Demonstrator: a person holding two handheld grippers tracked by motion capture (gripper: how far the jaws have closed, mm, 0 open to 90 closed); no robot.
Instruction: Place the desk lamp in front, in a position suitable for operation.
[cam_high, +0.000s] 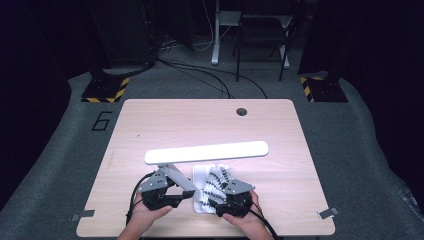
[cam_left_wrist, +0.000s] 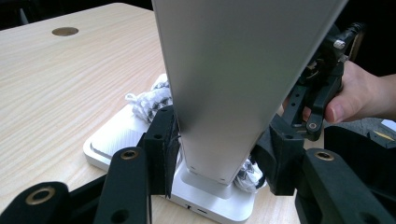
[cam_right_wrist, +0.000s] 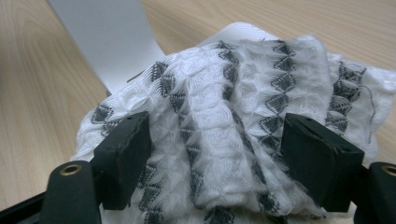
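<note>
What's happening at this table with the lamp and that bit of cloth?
A person holds a gripper in each hand at a wooden table. The left gripper is clamped on the white arm of a desk lamp, steadying it. The right gripper has its jaws spread around a white and grey patterned cloth bunched on the lamp's base. It looks as if the lamp is being wiped.

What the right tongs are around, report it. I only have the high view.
Observer: The right tongs stand open around a bunched white cloth with dark diamond stripes.
Operator: Next, report the left tongs' grip.
Observer: The left tongs are clamped on the lamp arm, one pad on each side, just above the lamp base.
</note>
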